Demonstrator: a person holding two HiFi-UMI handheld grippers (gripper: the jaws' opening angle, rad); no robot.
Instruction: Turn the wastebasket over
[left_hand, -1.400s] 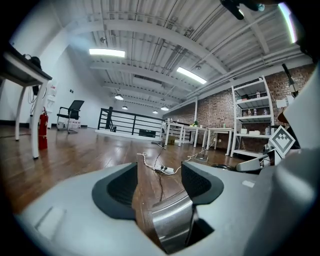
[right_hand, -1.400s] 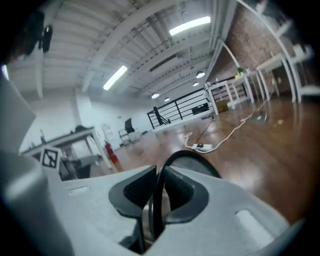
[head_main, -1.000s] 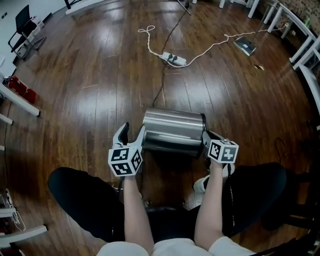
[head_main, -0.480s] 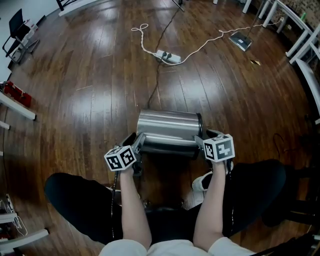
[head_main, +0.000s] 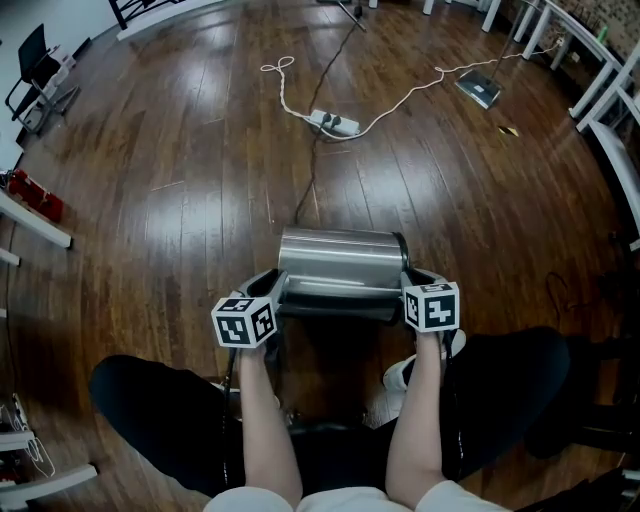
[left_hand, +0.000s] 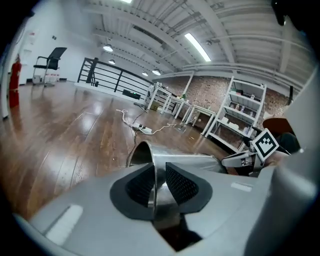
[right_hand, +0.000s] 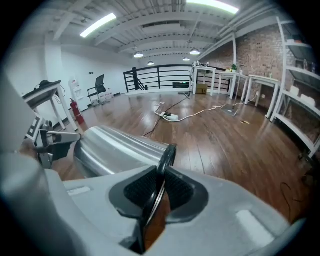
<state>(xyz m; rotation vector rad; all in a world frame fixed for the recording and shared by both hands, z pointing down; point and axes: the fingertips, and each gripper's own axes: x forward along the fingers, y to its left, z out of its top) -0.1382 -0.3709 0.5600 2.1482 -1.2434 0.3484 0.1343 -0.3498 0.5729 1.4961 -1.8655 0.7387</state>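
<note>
A shiny steel wastebasket (head_main: 340, 262) lies on its side on the wooden floor, just ahead of the person's knees. My left gripper (head_main: 274, 291) is at its left end. In the left gripper view the thin metal rim (left_hand: 156, 167) runs between the two pads, and the jaws have just been closing onto it. My right gripper (head_main: 409, 287) is at the right end, which has a black ring. There too the jaws have just been closing, and the rim edge (right_hand: 165, 162) is pinched between the pads. Each gripper view shows the other gripper at the can's far end.
A white power strip (head_main: 333, 123) with white and black cables lies on the floor beyond the can. A flat grey device (head_main: 481, 90) sits at the far right near white table legs (head_main: 600, 70). The person's legs (head_main: 160, 405) and a shoe (head_main: 400, 372) are close behind the grippers.
The left gripper has dropped from an upright, open stance beside the can and closed on its left rim. The right gripper stays at the right end, its jaws on the rim.
</note>
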